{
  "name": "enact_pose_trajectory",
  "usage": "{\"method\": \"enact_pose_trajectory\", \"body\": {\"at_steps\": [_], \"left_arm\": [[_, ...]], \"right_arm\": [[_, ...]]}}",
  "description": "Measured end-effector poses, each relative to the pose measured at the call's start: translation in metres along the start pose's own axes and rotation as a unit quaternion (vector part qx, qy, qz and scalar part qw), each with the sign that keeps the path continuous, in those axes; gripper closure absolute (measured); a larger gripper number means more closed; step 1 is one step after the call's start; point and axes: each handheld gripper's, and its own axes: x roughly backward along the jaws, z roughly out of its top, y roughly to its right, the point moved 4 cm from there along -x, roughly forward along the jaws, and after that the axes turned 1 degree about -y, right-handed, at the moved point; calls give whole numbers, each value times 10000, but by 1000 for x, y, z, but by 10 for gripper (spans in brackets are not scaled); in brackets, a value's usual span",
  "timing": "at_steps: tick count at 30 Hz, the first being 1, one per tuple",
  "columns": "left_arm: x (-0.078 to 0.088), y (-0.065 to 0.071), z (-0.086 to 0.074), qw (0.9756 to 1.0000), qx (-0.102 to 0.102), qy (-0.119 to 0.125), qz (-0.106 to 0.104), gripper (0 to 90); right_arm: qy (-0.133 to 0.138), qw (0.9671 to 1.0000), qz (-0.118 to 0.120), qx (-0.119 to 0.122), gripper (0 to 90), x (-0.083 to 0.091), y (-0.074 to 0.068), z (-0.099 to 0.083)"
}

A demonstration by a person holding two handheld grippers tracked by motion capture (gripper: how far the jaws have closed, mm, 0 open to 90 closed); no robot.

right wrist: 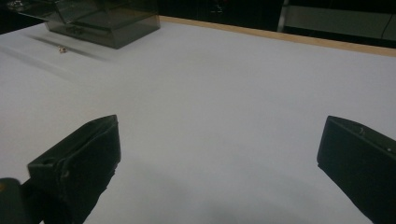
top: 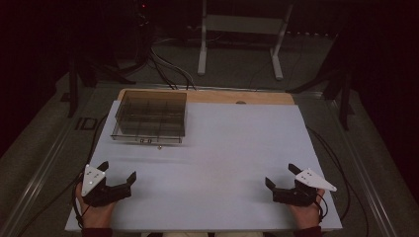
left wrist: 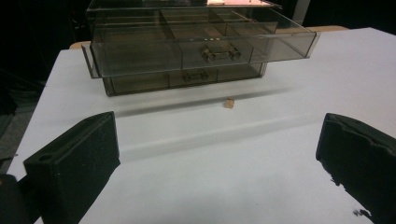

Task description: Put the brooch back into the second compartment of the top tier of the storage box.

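We are logging: left tongs (top: pixel 117 173) and right tongs (top: pixel 279 176) resting spread, empty, at near corners of surface (top: pixel 232 148); drawer box (top: pixel 150 116) sitting far left, top drawer pulled out, small block (left wrist: pixel 229 102) lying just before it.

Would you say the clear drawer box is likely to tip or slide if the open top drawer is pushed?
The drawer box looks like light, empty plastic, so it would probably slide on the smooth white table. With its top drawer out, pressing down there might tip it forward.
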Motion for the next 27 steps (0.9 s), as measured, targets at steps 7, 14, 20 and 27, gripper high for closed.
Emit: {"method": "enact_pose_trajectory", "body": {"at_steps": [7,14,20,27], "left_arm": [[2,0,1,10000,-36,-17,39,4],[7,-1,4,9999,17,11,119,4],[10,2,7,9999,-9,-66,91,5],[13,4,16,10000,-18,-65,20,5]], "right_arm": [[92,10000,-33,14,0,2,0,1],[148,9998,-65,124,0,2,-4,2],[183,9997,-45,122,0,3,-5,3],[202,9997,-63,129,0,4,-6,3]]}}
